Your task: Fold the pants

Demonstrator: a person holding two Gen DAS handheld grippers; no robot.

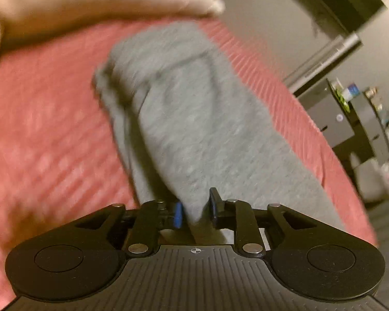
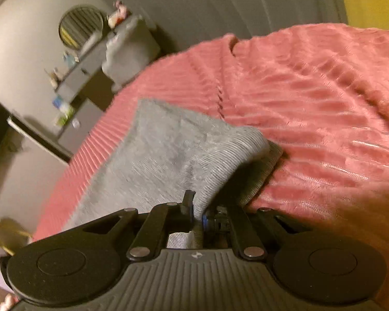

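Observation:
Grey sweatpants (image 1: 194,119) lie lengthwise on a pink ribbed bedspread (image 1: 46,129). In the left wrist view a fold of the cloth rises between the fingers of my left gripper (image 1: 195,207). The jaws stand a little apart; the left blue pad (image 1: 178,213) touches the cloth and a dark gap shows beside the right pad (image 1: 215,204). In the right wrist view my right gripper (image 2: 197,213) is shut on the ribbed cuff end of the pants (image 2: 173,155), lifted off the bedspread (image 2: 324,103). The picture is blurred.
A beige pillow (image 1: 90,2) lies at the head of the bed. Beside the bed stand grey drawers (image 1: 339,119) with small items on top. A round mirror (image 2: 81,26) hangs on the wall above a grey dresser (image 2: 90,59). The bed edge (image 1: 332,155) drops to the floor.

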